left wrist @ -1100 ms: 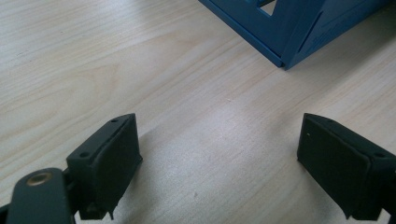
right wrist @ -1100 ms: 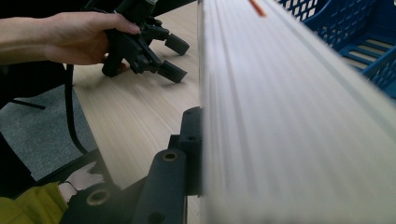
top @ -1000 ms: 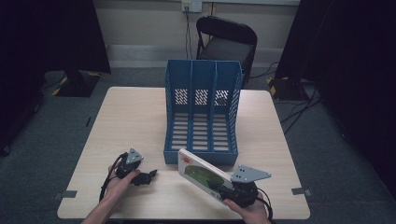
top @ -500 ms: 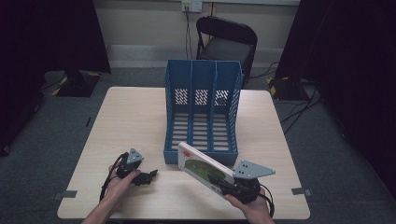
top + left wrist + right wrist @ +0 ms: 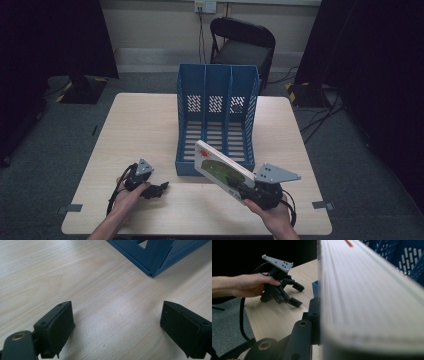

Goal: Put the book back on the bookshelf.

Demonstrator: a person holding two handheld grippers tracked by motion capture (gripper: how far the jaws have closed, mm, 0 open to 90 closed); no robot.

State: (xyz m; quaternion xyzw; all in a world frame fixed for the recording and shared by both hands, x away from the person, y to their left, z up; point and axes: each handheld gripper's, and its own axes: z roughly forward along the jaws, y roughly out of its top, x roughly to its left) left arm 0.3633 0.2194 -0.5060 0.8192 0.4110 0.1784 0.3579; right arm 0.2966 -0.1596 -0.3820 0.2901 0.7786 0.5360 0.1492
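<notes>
Our right gripper (image 5: 239, 186) is squeezing a thin white book with a green picture on its cover (image 5: 220, 168), holding it by its near end. We have the book up off the pale wooden worktop (image 5: 145, 120) and tipped, so its far corner points at the blue plastic file rack with three slots (image 5: 216, 117). The book is right at the rack's open front, near the right slot, but not inside yet. We think we hold it by the end so the rest can slide in first. Our left gripper (image 5: 117, 327) rests low on the worktop, to the left of the rack, with its jaws wide apart and nothing between them. It waits out of the way, maybe ready to steady the rack if it slips.
</notes>
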